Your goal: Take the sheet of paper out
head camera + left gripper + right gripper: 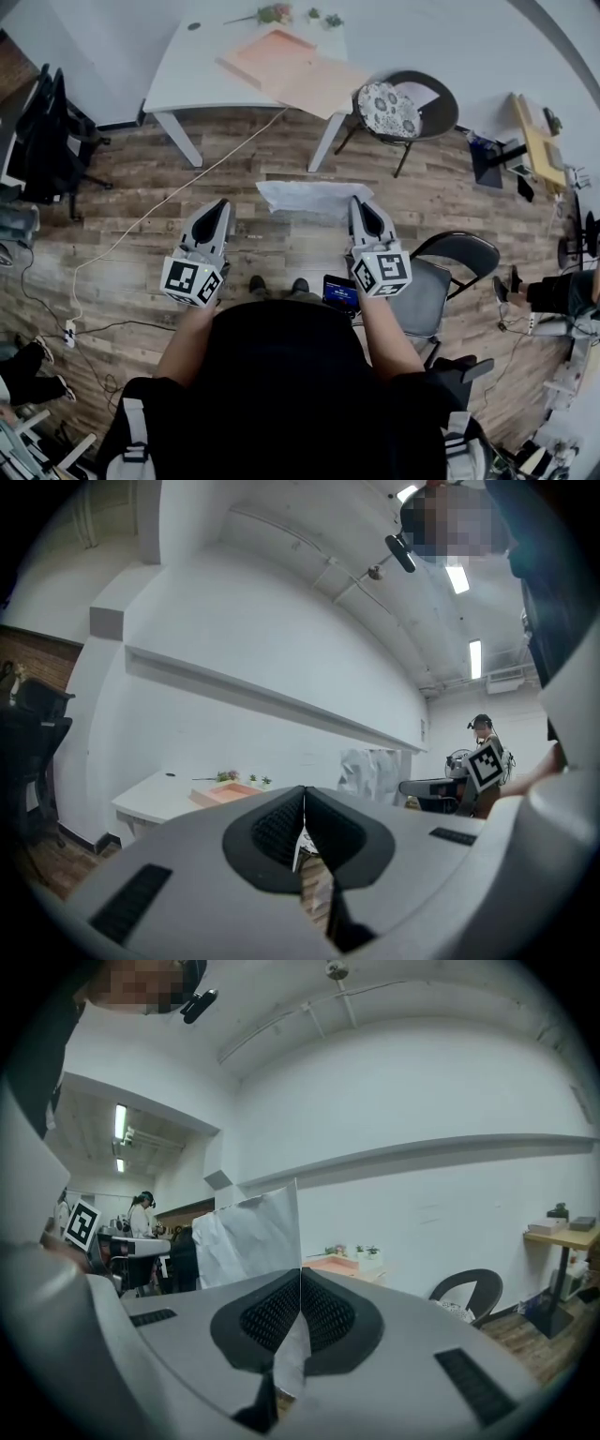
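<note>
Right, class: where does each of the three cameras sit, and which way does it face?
Head view: on the person's head, facing steeply down at the floor; torso, forearms, left tool and right tool show.
Left gripper view: on the left tool, facing level toward the white table; its shut jaws show.
Right gripper view: on the right tool, facing the wall; its jaws clamp the sheet of paper.
Shared: all see that table.
</note>
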